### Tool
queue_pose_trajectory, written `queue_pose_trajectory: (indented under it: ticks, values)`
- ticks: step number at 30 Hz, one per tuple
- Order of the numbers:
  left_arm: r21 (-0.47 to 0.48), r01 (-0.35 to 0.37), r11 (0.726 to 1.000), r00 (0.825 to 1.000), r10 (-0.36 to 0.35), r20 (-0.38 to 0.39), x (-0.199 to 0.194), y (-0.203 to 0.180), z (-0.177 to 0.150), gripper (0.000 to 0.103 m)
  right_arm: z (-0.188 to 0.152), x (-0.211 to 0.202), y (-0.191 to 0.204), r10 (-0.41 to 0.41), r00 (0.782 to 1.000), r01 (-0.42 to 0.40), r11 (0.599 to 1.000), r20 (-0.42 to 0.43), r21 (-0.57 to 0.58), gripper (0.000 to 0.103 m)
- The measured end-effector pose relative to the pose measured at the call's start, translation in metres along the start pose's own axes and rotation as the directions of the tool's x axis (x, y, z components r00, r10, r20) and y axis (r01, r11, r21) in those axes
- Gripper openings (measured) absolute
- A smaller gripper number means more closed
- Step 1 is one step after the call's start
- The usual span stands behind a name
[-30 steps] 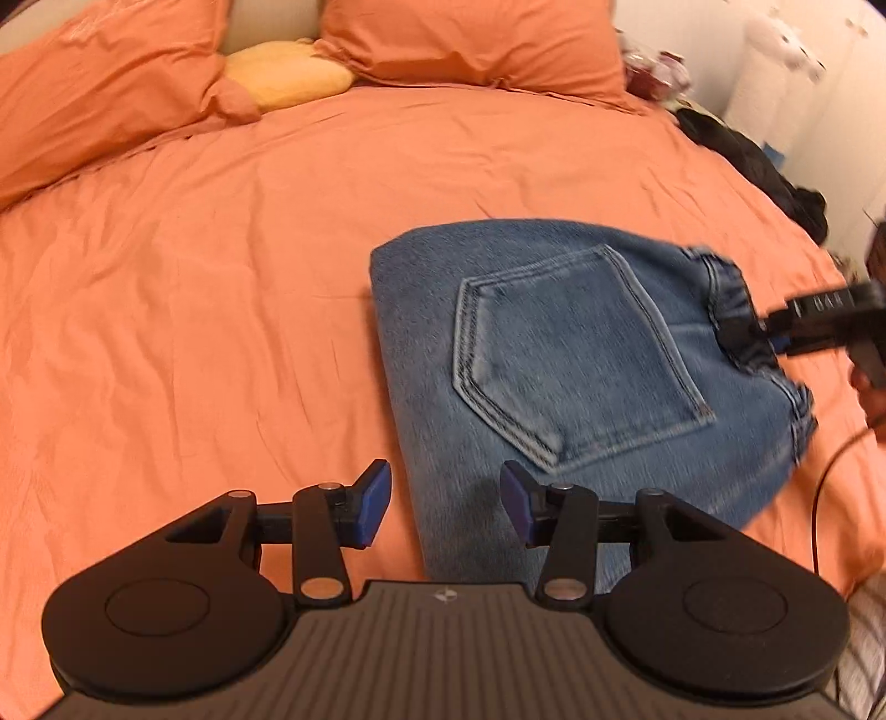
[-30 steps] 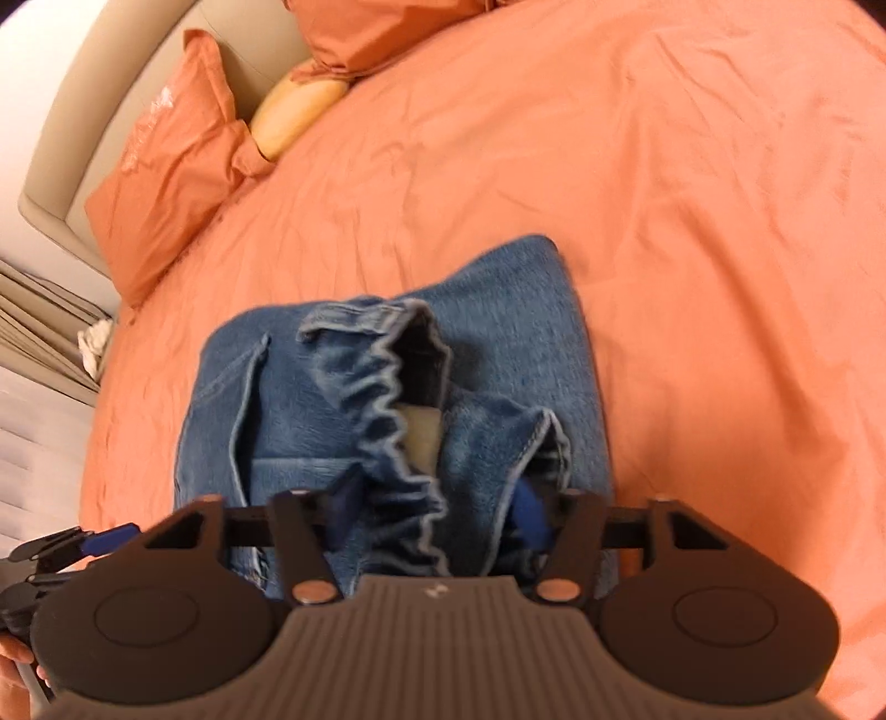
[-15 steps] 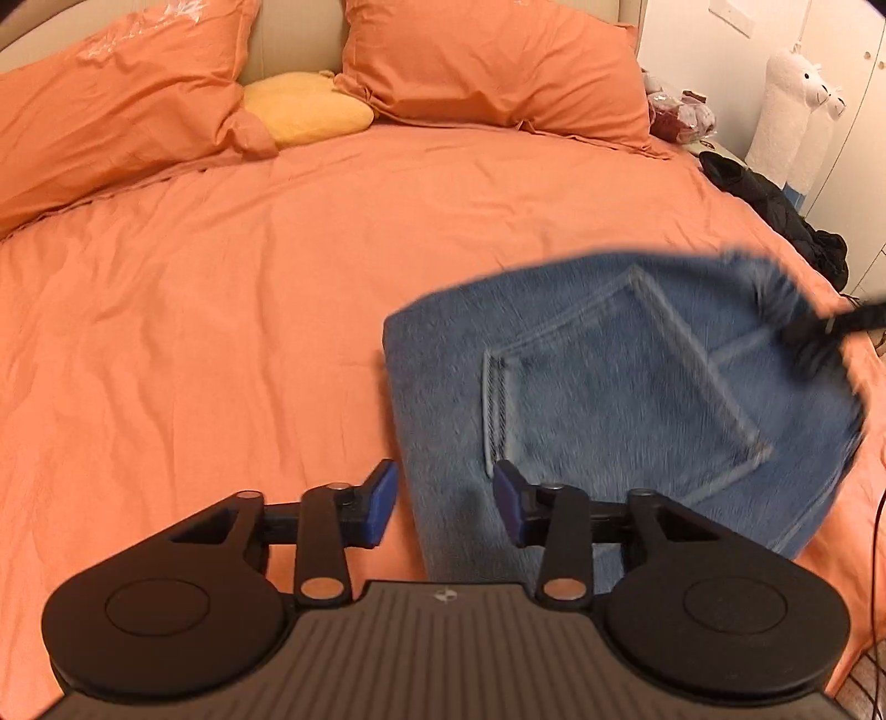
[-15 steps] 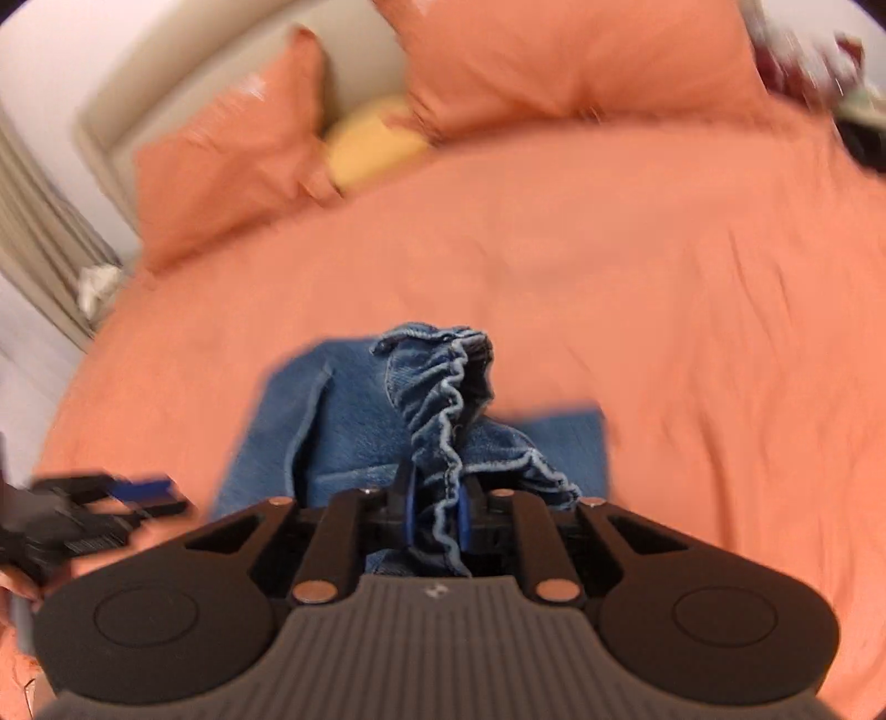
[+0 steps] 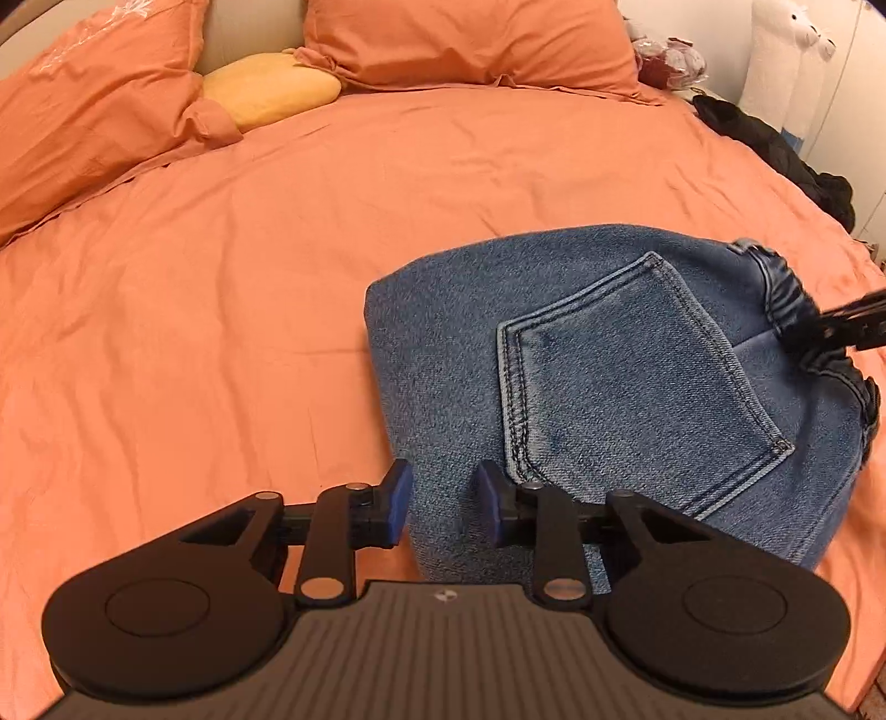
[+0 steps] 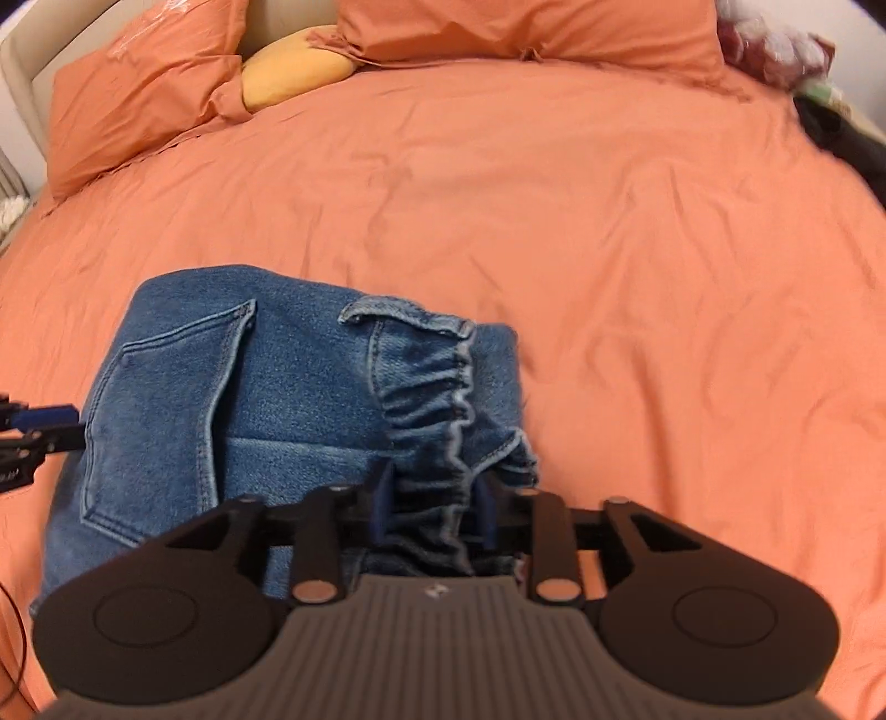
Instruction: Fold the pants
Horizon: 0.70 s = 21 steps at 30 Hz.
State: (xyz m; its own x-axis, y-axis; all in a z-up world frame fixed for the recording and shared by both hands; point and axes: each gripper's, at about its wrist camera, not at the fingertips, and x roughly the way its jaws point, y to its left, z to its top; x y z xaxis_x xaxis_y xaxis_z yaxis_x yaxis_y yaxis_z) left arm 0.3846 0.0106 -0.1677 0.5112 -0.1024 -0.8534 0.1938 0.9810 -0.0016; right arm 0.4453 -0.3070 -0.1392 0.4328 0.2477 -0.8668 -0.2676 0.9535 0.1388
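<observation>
Folded jeans on an orange bed, a set of tongs at each end.

The jeans (image 5: 598, 376) lie folded on the bedspread (image 5: 249, 277), back pocket (image 5: 626, 387) up. The left tongs (image 5: 443, 501) straddle the folded edge at 6 o'clock; their jaws have just been closing, with denim between the blue pads but a gap still showing. The right tongs (image 6: 432, 507) sit at the waistband (image 6: 432, 421), at 3 o'clock in the left view; their jaws have just opened further, the gathered elastic bunched between them. Pillows (image 5: 470, 44) lie at 12 o'clock.
</observation>
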Motion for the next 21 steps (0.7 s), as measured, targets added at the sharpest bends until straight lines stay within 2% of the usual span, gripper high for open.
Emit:
queue_pose_trajectory:
  ticks: [3,4,5,7,9,12,13,16,21]
  values:
    - [0.041,0.004,0.999,0.998,-0.006,0.055,-0.015,-0.001,0.012,0.033,0.006,-0.033,0.010,0.006,0.998,-0.001,0.998,0.059,-0.068,0.036]
    - [0.053,-0.005,0.999,0.997,0.001,0.071,-0.016,-0.002,0.019,0.033,0.010,-0.041,0.015,0.013,0.997,-0.006,0.997,0.077,-0.083,0.030]
    - [0.058,-0.014,0.998,0.996,0.009,0.083,-0.015,-0.003,0.026,0.033,0.015,-0.044,0.022,0.018,0.995,-0.009,0.995,0.097,-0.095,0.019]
    - [0.037,-0.023,0.999,0.995,0.019,0.094,-0.007,-0.003,0.040,0.033,0.024,-0.038,0.031,-0.002,0.994,0.015,0.993,0.107,-0.118,0.007]
    - [0.030,-0.025,0.999,0.994,0.021,0.105,0.004,-0.004,0.050,0.031,0.031,-0.024,0.031,-0.028,0.996,0.036,0.994,0.084,-0.100,0.001]
    - [-0.006,-0.011,1.000,0.995,0.012,0.097,0.024,-0.002,0.059,0.026,0.039,0.006,0.022,-0.065,0.997,0.067,0.996,0.034,-0.059,0.000]
    - [-0.021,-0.009,1.000,0.997,0.011,0.075,0.034,0.000,0.061,0.023,0.039,0.015,0.018,-0.071,0.997,0.071,0.996,0.018,-0.052,0.000]
    - [-0.046,0.002,0.999,1.000,-0.002,0.005,0.062,0.005,0.061,0.023,0.036,0.040,0.007,-0.088,0.996,0.087,0.996,-0.027,-0.026,0.000]
    - [-0.085,0.012,0.996,0.998,-0.016,-0.053,0.082,0.012,0.063,0.023,0.036,0.057,0.006,-0.104,0.994,0.103,0.994,-0.031,-0.028,0.000]
